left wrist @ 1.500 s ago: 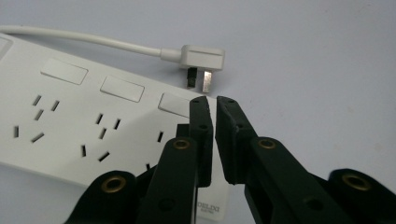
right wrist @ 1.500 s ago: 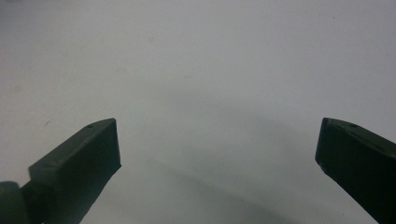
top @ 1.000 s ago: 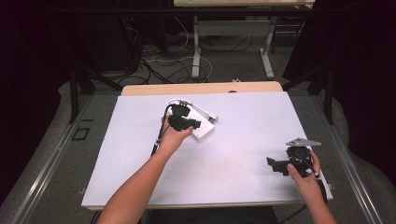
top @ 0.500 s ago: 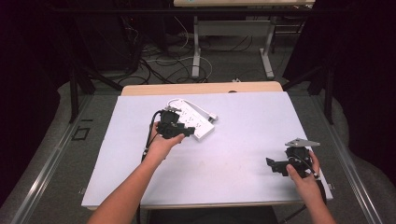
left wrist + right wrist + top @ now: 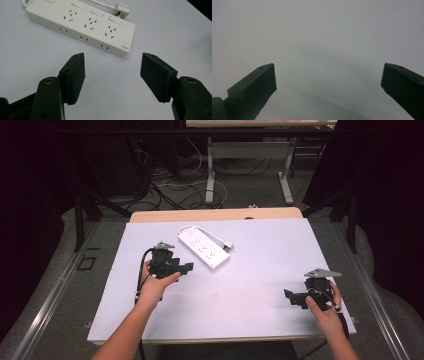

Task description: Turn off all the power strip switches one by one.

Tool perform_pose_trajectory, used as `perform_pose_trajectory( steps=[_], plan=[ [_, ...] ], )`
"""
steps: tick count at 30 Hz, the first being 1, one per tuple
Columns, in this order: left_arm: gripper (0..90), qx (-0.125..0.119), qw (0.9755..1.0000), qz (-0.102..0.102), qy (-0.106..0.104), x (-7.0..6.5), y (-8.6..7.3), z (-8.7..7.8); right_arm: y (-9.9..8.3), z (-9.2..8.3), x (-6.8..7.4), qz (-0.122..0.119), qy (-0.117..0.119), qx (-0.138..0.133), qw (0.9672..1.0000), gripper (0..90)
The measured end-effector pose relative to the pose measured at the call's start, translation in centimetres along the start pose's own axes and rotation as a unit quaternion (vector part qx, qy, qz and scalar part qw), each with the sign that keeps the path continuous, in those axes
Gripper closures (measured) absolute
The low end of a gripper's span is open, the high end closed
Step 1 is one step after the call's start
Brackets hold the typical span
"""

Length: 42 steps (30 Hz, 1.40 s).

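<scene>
Here, white power strip (image 5: 82,27), small grey end marking unreadable, left gripper (image 5: 112,75) jaws apart

Your left tool (image 5: 187,268) sits at nine o'clock, jaws just opening and empty, forearm reaching in from six. Your right tool (image 5: 290,296) rests at four o'clock, jaws wide.

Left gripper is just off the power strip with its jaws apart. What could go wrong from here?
1. The left gripper has just been opening its jaws, with nothing between them. The power strip lies flat and looks wider than the gap, so a grab across it may slip or shove it.
2. Its cord and plug lie loose behind it and could drag or snag if the strip moves.
3. The right gripper sits open, far off, near the table edge, so it cannot steady the strip.
</scene>
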<state>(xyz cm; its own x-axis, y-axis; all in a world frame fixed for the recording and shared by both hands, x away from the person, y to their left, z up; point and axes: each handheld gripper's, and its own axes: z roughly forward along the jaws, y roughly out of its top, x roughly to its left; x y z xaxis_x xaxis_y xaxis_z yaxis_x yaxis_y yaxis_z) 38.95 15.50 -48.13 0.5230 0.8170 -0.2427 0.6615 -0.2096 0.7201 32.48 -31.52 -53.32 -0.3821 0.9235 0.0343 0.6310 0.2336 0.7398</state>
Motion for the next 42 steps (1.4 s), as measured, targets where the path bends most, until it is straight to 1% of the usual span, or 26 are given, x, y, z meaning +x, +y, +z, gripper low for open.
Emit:
perform_pose_trajectory(
  steps=[3, 5, 6, 7, 10, 12, 13, 15, 16, 19, 20, 22, 24, 25, 26, 27, 28, 33, 35, 36, 39, 42],
  plan=[
    [34.4, -0.004, 0.9999, -0.001, 0.011, 0.7, -0.8, -0.7, 0.0, 0.0, 0.0, 0.000, 0.002, -0.001, 1.0000, 0.0],
    [31.4, -0.009, 0.9998, -0.009, 0.015, 1.1, -1.3, -1.1, 0.0, 0.0, 0.0, 0.000, -0.001, 0.000, 1.0000, 0.0],
    [30.0, -0.005, 0.9998, -0.014, 0.014, 1.4, -1.6, -1.3, 0.0, 0.0, 0.0, 0.000, 0.000, 0.000, 1.0000, 0.0],
    [29.8, -0.008, 0.9996, -0.021, 0.015, 1.5, -1.9, -1.4, 0.0, 0.0, 0.0, 0.000, 0.001, -0.001, 1.0000, 0.0],
    [26.5, -0.012, 0.9993, -0.031, 0.018, 2.1, -2.8, -1.7, 0.0, 0.0, 0.1, -0.001, 0.001, 0.000, 1.0000, 0.0],
    [24.3, -0.012, 0.9991, -0.032, 0.023, 2.4, -3.3, -2.0, 0.0, 0.1, 0.1, 0.000, 0.001, 0.001, 1.0000, 0.0],
    [23.1, -0.015, 0.9989, -0.037, 0.026, 2.5, -3.5, -2.1, 0.0, 0.1, 0.1, 0.000, 0.003, 0.001, 1.0000, 0.0],
    [18.8, -0.021, 0.9985, -0.034, 0.036, 2.7, -4.0, -2.2, 0.0, 0.1, 0.2, -0.001, 0.002, 0.001, 1.0000, 0.0],
    [17.6, -0.023, 0.9984, -0.035, 0.038, 2.8, -4.3, -2.3, 0.0, 0.1, 0.2, 0.002, 0.001, 0.002, 1.0000, 0.0],
    [13.9, -0.026, 0.9980, -0.038, 0.042, 3.0, -4.8, -2.4, 0.0, 0.1, 0.2, -0.002, -0.002, 0.001, 1.0000, 0.0],
    [11.3, -0.028, 0.9977, -0.043, 0.044, 3.0, -5.0, -2.4, 0.0, 0.1, 0.2, -0.003, 0.000, 0.001, 1.0000, 0.0],
    [6.9, -0.028, 0.9977, -0.043, 0.043, 3.0, -5.2, -2.5, 0.0, 0.1, 0.3, -0.004, 0.001, 0.000, 1.0000, 0.0],
    [3.3, -0.034, 0.9974, -0.045, 0.045, 3.0, -5.5, -2.4, 0.0, 0.1, 0.3, -0.003, -0.001, 0.001, 1.0000, 0.0],
    [1.7, -0.031, 0.9977, -0.043, 0.042, 3.0, -5.6, -2.5, 0.0, 0.1, 0.3, -0.004, -0.001, 0.001, 1.0000, 0.0],
    [0.5, -0.034, 0.9976, -0.043, 0.041, 3.0, -5.8, -2.5, 0.0, 0.1, 0.3, -0.004, -0.001, 0.000, 1.0000, 0.0],
    [0.3, -0.037, 0.9974, -0.047, 0.040, 3.0, -5.9, -2.5, 0.0, 0.1, 0.3, -0.005, -0.002, 0.000, 1.0000, 0.0],
    [0.3, -0.036, 0.9977, -0.044, 0.038, 3.0, -6.1, -2.5, 0.0, 0.1, 0.3, -0.005, -0.002, 0.001, 1.0000, 0.0],
    [0.3, -0.040, 0.9971, -0.051, 0.039, 3.3, -6.5, -2.8, 0.0, 0.0, 0.4, -0.004, -0.003, 0.000, 1.0000, 0.0],
    [0.3, -0.040, 0.9970, -0.055, 0.038, 3.4, -6.7, -3.0, 0.0, 0.0, 0.4, -0.006, -0.003, 0.001, 1.0000, 0.0],
    [0.3, -0.044, 0.9965, -0.060, 0.037, 3.5, -6.8, -3.0, 0.0, 0.0, 0.4, -0.006, -0.003, 0.001, 1.0000, 0.0],
    [0.3, -0.043, 0.9962, -0.066, 0.038, 3.7, -6.9, -3.0, 0.0, 0.0, 0.4, -0.004, -0.004, 0.001, 1.0000, 0.0],
    [0.3, -0.043, 0.9964, -0.062, 0.040, 3.8, -7.0, -3.0, 0.0, 0.0, 0.4, 0.001, -0.002, 0.001, 1.0000, 0.0]
  ],
)
